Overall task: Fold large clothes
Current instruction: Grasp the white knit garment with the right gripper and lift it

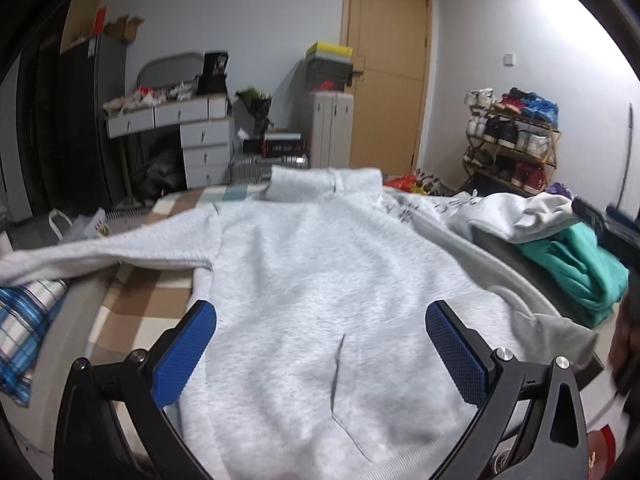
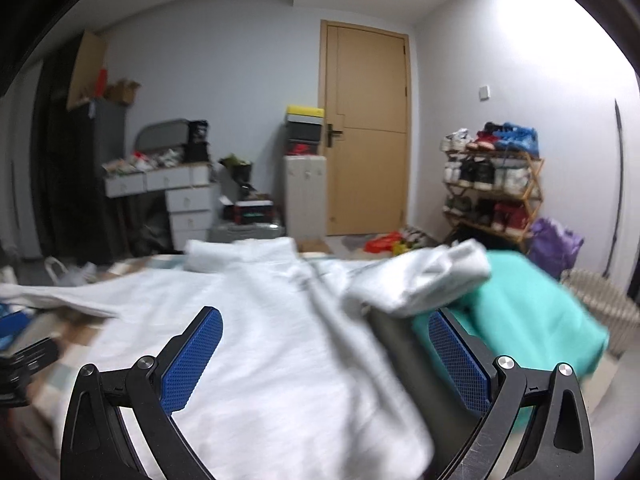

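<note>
A pale grey sweatshirt [image 1: 320,280] lies spread flat on the bed [image 1: 136,308] in front of you, collar at the far end and hem nearest you. One sleeve [image 1: 100,256] stretches out to the left across the brown-and-cream checked bedcover. A front pocket seam shows near the hem.

Your left gripper [image 1: 320,356] hovers over the lower body of the sweatshirt, its jaws spread wide with nothing between the blue pads [image 1: 186,356]. Your right gripper [image 2: 324,364] hangs over the sweatshirt's right side, jaws likewise spread wide and holding nothing; the view there is blurred.

To the right of the sweatshirt lies another light grey garment [image 1: 504,212], bunched on top of a folded teal garment [image 1: 576,268]. A blue plaid cloth [image 1: 24,320] sits at the bed's left edge.

Beyond the bed you face a wooden door [image 1: 388,80], shut. Left of it stand a small white cabinet [image 1: 332,128] with boxes stacked on top and a white desk with drawers [image 1: 200,140], cluttered. To the right, a shoe rack [image 1: 512,144] holds rows of shoes.
</note>
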Demonstrator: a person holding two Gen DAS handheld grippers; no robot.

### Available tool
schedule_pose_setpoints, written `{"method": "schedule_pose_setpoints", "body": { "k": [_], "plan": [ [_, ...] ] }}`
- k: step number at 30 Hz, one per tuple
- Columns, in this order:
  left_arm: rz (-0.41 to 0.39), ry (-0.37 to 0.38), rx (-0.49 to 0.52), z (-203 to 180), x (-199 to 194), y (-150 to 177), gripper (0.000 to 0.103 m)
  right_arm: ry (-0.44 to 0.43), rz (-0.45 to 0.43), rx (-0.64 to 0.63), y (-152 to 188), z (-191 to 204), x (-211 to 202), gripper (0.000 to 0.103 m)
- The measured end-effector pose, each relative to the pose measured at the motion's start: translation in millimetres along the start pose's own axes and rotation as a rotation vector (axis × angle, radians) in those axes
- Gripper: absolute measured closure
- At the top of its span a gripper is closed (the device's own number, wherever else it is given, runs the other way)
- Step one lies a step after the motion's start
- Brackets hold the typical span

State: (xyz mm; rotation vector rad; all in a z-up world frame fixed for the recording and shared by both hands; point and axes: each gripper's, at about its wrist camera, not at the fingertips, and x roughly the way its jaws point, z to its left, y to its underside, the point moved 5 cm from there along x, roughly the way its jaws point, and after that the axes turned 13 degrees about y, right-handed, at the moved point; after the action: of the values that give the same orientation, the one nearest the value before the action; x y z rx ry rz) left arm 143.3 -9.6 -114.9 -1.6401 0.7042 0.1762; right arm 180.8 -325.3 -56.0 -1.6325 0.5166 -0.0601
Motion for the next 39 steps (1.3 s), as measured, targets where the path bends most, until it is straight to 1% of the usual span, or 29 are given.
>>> {"method": "schedule_pose_setpoints", "body": {
  "k": [2,3,4,6,7,8,9,10,12,14,15,17,18,20,21,22,23,24,26,28,29,32,33,34,35,37,39],
  "plan": [
    [0.026,-0.002,-0.015,3.0,10.1,2.3,0.001,0.097,-0.005,-0.112,-11.3,-10.4,38.1,0.0],
    [0.036,-0.002,-0.021,4.9,14.1,3.6,0.001,0.15,0.004,-0.196,-16.1,-14.9,61.8,0.0],
    [0.041,-0.002,-0.023,6.2,16.4,4.7,0.001,0.173,0.016,-0.254,-18.0,-16.5,77.8,0.0],
    [0.048,-0.004,-0.017,4.9,19.1,6.8,0.001,0.181,0.062,-0.364,-16.7,-19.3,108.7,0.0],
    [0.052,-0.004,-0.008,4.0,20.1,8.2,0.001,0.169,0.111,-0.441,-13.0,-19.2,126.3,0.0],
    [0.055,-0.005,0.001,4.3,21.5,8.4,0.001,0.174,0.138,-0.502,-8.9,-19.3,139.2,0.0],
    [0.058,-0.006,0.011,3.3,21.7,9.5,0.001,0.183,0.149,-0.551,-4.4,-19.6,147.7,0.0],
    [0.062,-0.007,0.02,2.8,22.3,9.3,0.001,0.191,0.161,-0.627,-0.3,-19.2,157.3,0.001],
    [0.065,-0.009,0.032,2.9,23.1,9.3,0.001,0.21,0.151,-0.753,8.7,-16.2,166.1,0.001],
    [0.066,-0.008,0.033,4.0,25.6,8.2,0.001,0.195,0.152,-0.862,20.7,-13.5,172.7,0.001],
    [0.067,-0.007,0.032,5.7,27.2,7.2,0.001,0.21,0.16,-0.921,27.3,-12.5,179.4,0.001],
    [0.069,-0.006,0.031,6.2,26.1,7.4,0.001,0.213,0.216,-0.996,38.0,-12.4,195.5,0.001],
    [0.068,-0.008,0.03,6.4,24.0,8.0,0.001,0.222,0.233,-1.023,40.2,-13.8,199.5,0.002],
    [0.068,-0.011,0.028,9.9,28.7,5.4,0.001,0.224,0.256,-1.056,43.5,-16.5,206.8,0.022],
    [0.068,-0.011,0.027,10.5,28.6,5.4,0.001,0.207,0.276,-1.041,41.5,-18.0,208.2,0.027],
    [0.069,-0.014,0.026,11.7,28.2,5.1,0.001,0.18,0.298,-1.013,39.0,-19.7,207.6,0.041],
    [0.069,-0.019,0.025,12.3,26.5,5.1,0.001,0.155,0.32,-0.967,33.9,-22.5,206.5,0.049],
    [0.069,-0.024,0.024,12.8,27.0,4.3,0.001,0.141,0.33,-0.925,27.5,-25.3,204.8,0.051],
    [0.073,-0.025,0.022,13.3,25.7,3.1,0.001,0.091,0.365,-0.818,13.1,-33.4,201.5,0.06],
    [0.063,-0.027,0.016,14.8,24.3,0.6,0.001,0.032,0.42,-0.634,-8.1,-53.7,200.6,0.065],
    [0.056,-0.03,0.009,14.6,21.4,-0.1,0.001,0.022,0.43,-0.564,-15.3,-60.8,199.2,0.068],
    [0.054,-0.019,-0.001,12.9,18.9,-1.7,0.001,0.001,0.437,-0.307,-43.5,-92.1,196.5,0.072],
    [0.053,-0.017,-0.001,12.1,18.1,-2.1,0.001,0.0,0.427,-0.218,-54.3,-106.2,194.6,0.072],
    [0.053,-0.019,0.003,10.4,16.6,-2.7,0.001,0.031,0.408,-0.128,-65.6,-124.5,191.9,0.074],
    [0.051,-0.02,0.008,9.3,15.4,-3.3,0.001,0.043,0.4,-0.061,-71.6,-136.9,190.0,0.075],
    [0.039,-0.025,0.019,7.2,11.5,-5.4,0.001,0.041,0.401,0.139,-81.7,-173.4,187.5,0.077],
    [0.027,-0.027,0.021,4.8,8.3,-7.5,0.001,0.043,0.41,0.312,-84.2,-208.2,187.3,0.085]
  ]
}}
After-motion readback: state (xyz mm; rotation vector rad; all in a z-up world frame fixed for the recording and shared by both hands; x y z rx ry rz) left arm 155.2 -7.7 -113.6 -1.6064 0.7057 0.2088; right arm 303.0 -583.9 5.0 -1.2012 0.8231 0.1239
